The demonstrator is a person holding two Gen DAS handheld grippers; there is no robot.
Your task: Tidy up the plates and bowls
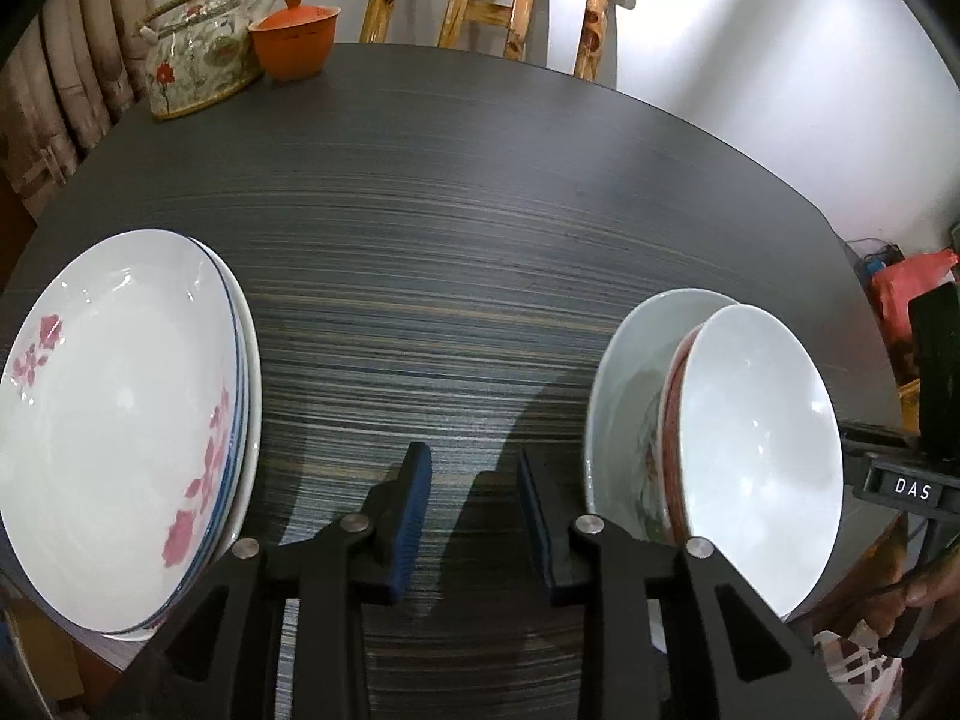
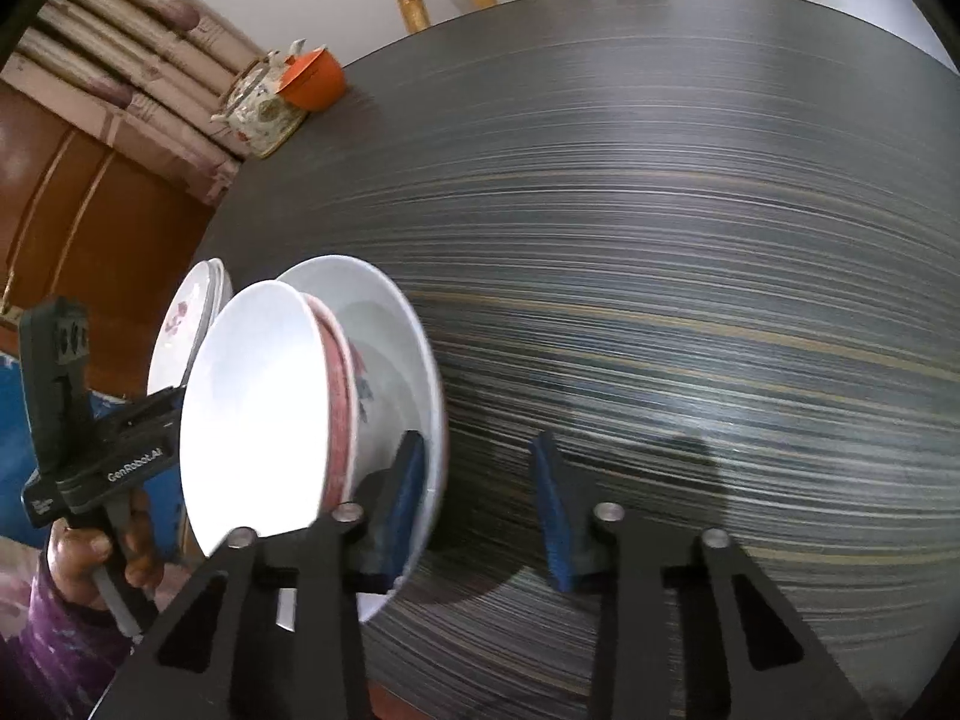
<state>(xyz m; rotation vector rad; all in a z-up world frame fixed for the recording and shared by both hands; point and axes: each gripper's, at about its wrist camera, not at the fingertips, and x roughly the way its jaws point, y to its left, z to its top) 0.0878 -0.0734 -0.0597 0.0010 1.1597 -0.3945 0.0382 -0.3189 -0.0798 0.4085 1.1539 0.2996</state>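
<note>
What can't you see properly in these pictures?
- Plate stack: left wrist view, the lower plates hide under the top one.
- Bowl stack: right wrist view, the top bowl covers most of the flowered bowl's pattern.
- Teapot: right wrist view, small, partly behind the orange cup.

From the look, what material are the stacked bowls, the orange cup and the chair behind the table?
Stacked bowls: probably glazed ceramic or porcelain, white and glossy with sharp light reflections. Orange cup: likely ceramic with a smoother, duller glaze, lid included. Chair: apparently varnished wood or bamboo, with round yellowish poles and dark knots.
</note>
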